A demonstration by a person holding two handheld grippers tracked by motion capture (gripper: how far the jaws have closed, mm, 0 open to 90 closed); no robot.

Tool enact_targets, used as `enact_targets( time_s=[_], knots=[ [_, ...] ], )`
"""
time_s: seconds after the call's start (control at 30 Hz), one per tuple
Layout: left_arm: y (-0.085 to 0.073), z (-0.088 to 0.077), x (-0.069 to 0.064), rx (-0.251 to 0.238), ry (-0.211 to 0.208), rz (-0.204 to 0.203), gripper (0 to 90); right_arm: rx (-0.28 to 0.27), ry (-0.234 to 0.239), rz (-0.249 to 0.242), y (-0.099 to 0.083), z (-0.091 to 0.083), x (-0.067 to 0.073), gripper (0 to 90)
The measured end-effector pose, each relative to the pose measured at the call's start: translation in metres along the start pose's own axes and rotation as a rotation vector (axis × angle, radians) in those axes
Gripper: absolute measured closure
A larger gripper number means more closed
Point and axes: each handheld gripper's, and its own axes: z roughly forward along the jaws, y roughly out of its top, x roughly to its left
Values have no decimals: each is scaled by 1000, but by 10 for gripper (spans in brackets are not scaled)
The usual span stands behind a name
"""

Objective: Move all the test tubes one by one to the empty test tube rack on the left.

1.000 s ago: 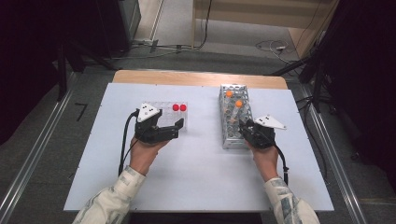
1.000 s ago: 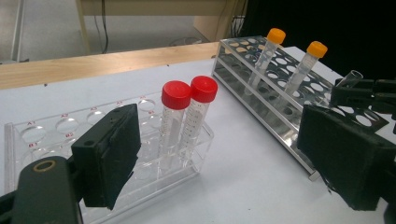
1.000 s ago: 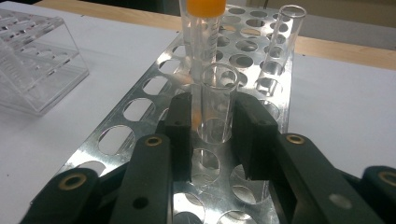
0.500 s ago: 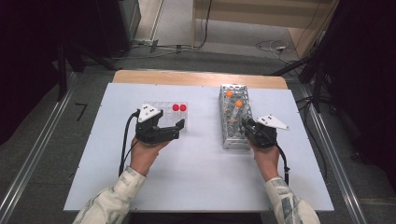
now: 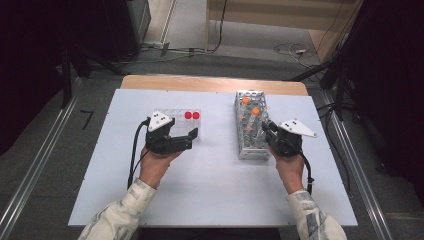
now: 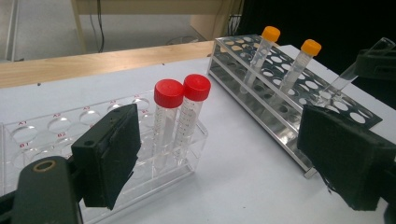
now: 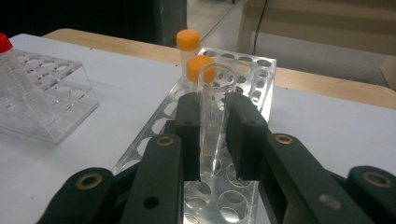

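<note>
since a second ago the right gripper (image 7: 213, 140) has risen slightly above the metal rack (image 5: 251, 131), and its fingers (image 7: 189, 135) have just been closing; they now pinch a clear open tube (image 7: 213, 116). going left to right across the white tabletop (image 5: 210, 170): the left gripper (image 5: 186, 140) sits just in front of the clear rack (image 6: 56, 135), its fingers (image 6: 109, 156) spread wide with nothing between them. two red-capped tubes (image 6: 180, 121) stand at that rack's right end. farther right, two orange-capped tubes (image 6: 285, 58) stand toward the metal rack's far end. the clear tube is upright over the near part of that rack, its lower end hidden by the fingers.
</note>
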Motion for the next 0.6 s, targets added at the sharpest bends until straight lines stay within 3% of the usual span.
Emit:
enact_targets(
  time_s=[0.33,0.6],
  knots=[
    [0,-1,0,-3,0,1,142,-40,32,6,15,-21,3,731],
    [1,-2,-3,-2,-5,11,142,-35,87,-8,16,-26,15,731]
  ],
)
